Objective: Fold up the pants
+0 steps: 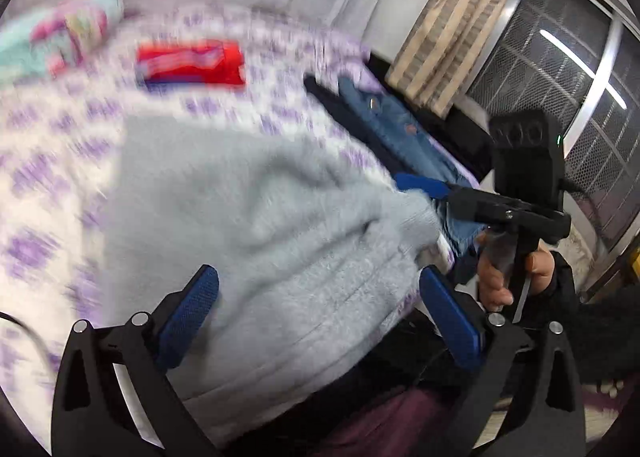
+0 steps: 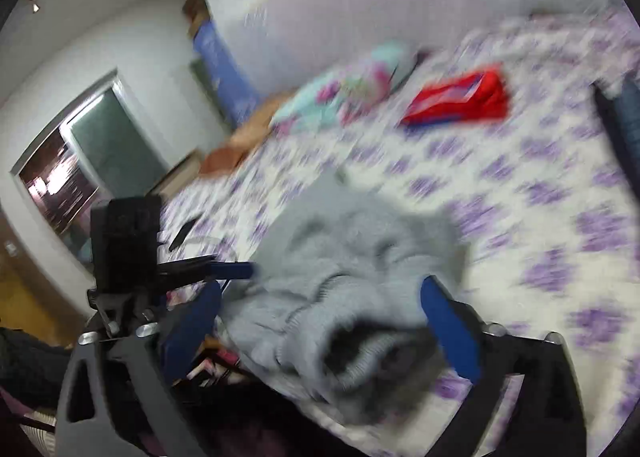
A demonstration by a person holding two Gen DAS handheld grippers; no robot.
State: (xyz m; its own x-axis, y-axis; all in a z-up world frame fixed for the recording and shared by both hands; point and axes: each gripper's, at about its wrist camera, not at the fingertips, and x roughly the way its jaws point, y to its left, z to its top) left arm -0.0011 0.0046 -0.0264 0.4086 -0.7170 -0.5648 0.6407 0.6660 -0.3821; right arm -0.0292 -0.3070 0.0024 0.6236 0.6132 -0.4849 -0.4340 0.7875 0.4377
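Observation:
Fluffy light grey pants point(image 1: 256, 217) lie bunched on a bed with a white and purple patterned cover point(image 1: 48, 161). My left gripper point(image 1: 320, 309) is open, its blue pads on either side of the ribbed waistband end. My right gripper point(image 2: 320, 317) is open too, its pads astride the bunched grey pants point(image 2: 352, 257). In the left wrist view the right gripper point(image 1: 424, 187) reaches in from the right to the edge of the pants. In the right wrist view the left gripper point(image 2: 236, 271) shows at the left edge of the pants. Both views are blurred.
A red and blue folded item point(image 1: 192, 63) lies farther back on the bed, also in the right wrist view point(image 2: 460, 101). A pastel blanket point(image 1: 60, 37) is at the far corner. Blue jeans point(image 1: 400, 129) lie at the bed's right edge, by a striped curtain point(image 1: 452, 25) and window.

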